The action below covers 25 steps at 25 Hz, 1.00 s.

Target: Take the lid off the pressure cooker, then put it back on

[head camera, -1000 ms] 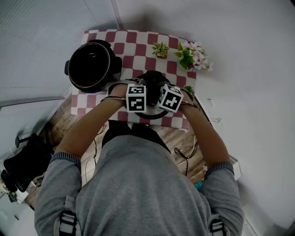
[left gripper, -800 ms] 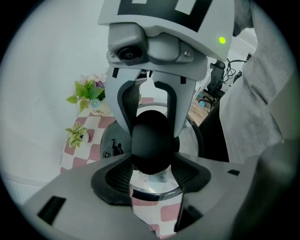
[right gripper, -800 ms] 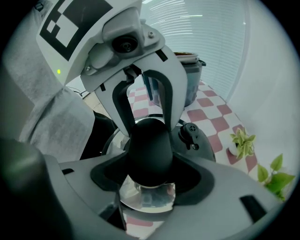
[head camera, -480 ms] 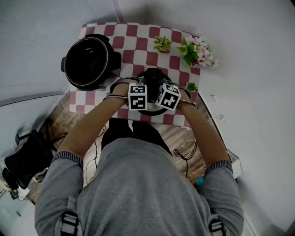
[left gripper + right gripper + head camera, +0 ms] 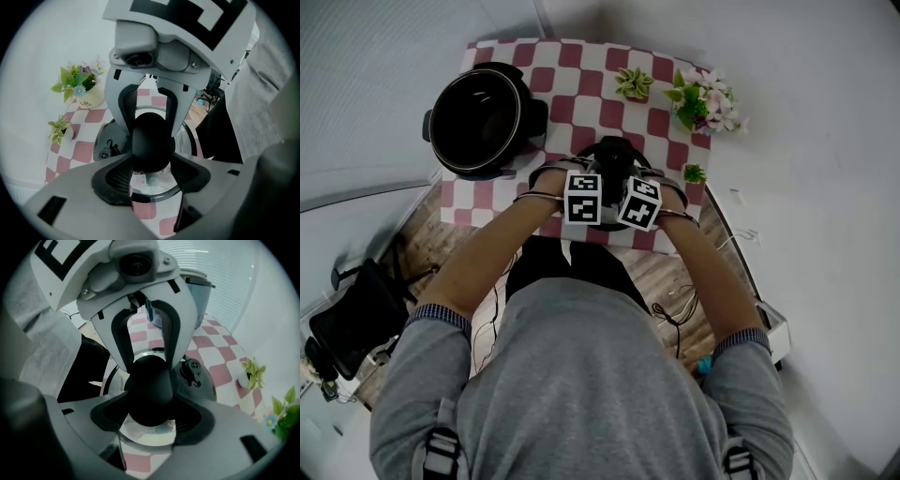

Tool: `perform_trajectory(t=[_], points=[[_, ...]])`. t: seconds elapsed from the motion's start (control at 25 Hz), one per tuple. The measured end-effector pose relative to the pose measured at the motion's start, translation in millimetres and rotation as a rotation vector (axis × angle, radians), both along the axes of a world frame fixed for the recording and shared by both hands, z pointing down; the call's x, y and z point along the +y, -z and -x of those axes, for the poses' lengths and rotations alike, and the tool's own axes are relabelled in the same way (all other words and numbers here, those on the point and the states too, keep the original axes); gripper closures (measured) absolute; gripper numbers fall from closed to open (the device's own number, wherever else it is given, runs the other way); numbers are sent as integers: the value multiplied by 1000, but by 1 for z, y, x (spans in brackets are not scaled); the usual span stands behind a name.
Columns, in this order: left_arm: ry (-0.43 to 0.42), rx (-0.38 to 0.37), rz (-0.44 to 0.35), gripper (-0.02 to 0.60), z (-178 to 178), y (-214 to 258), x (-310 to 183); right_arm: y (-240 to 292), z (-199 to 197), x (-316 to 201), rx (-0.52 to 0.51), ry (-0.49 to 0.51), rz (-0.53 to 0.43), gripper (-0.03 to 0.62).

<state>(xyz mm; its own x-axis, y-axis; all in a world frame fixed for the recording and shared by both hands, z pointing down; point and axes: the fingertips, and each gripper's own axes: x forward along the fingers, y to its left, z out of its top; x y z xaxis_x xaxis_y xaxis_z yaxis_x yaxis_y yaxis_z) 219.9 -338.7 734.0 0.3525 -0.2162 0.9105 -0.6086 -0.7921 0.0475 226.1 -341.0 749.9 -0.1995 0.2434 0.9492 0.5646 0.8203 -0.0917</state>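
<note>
Lid (image 5: 204, 387) was off the pot (image 5: 478, 117), so the first half of the job looked done to me. I had it by its black knob (image 5: 150, 140), low over the checked worktop (image 5: 581, 80) near the front edge and well to the right of the pot. Whether its rim was already resting on the checks or hung just above them, I could not tell from any view.

My left gripper (image 5: 151, 164) and my right gripper (image 5: 149, 404) met at that knob from opposite sides. Each pair of jaws stood wide but was pinching the knob, with the pads against its flanks. Each gripper view showed the other gripper straight across the knob. The valve (image 5: 191, 369) sat on the dark dome just beside the knob.

The pot stood open at the left rear of the worktop, its dark inside bare and its handles free. A small green plant (image 5: 630, 82) and a pot of flowers (image 5: 705, 101) stood along the far side, clear of both lid and pot.

What was left, as I judged it, was the whole second half: carry the lid across to the pot, centre it over the rim, seat it and let go. Nothing lay between the lid and the pot.
</note>
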Motion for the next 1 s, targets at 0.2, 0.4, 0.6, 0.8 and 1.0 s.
perform_trajectory(t=[0.2,0.4,0.6,0.8,1.0], points=[[18,11,-7,307,-3,-1,0,-4,-4,0,2,-15,-5,296],[123,60,-22,285,5,1,0,4,-3,1,20,-46,17,252],[291,150,-58,279,18,19,5,33,-3,2,-59,-90,43,247],[407,223,-138,279,23,55,12,76,1,4,-167,-168,73,247],[563,321,-290,279,39,105,16,132,9,6,-314,-253,114,247]])
